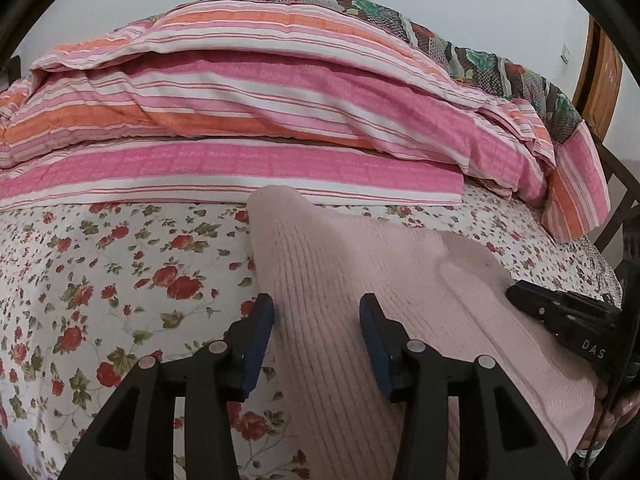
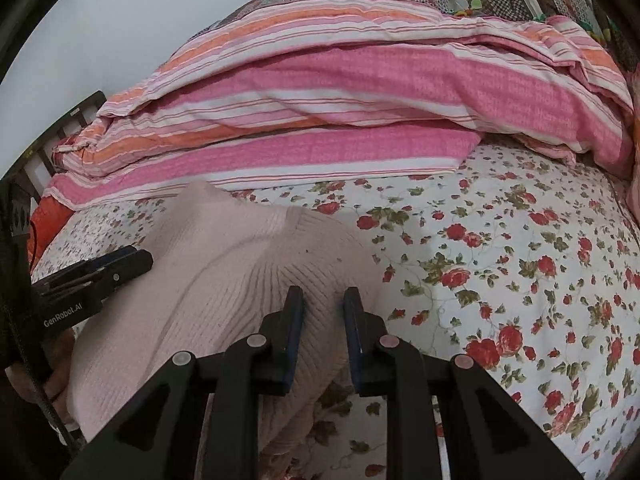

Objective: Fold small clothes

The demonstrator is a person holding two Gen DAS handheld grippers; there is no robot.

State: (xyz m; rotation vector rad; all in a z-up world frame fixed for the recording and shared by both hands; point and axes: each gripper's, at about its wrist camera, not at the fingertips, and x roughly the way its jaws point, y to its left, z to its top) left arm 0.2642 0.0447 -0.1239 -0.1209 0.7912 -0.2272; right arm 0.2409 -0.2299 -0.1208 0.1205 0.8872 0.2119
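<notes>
- Both my feeds: soft, even light, no glare.
- Fisheye bends the striped quilt (image 1: pixel 256 120) beyond the tongs; black vignette in the corners.
- Slight blur on the pink knit (image 2: pixel 224 280) between the jaws; faint shadow beside it.

White letters "DAS" on the black plastic right tongs (image 1: pixel 560 312), white "GenRobot.AI" on the black plastic left tongs (image 2: pixel 100 276)
</notes>
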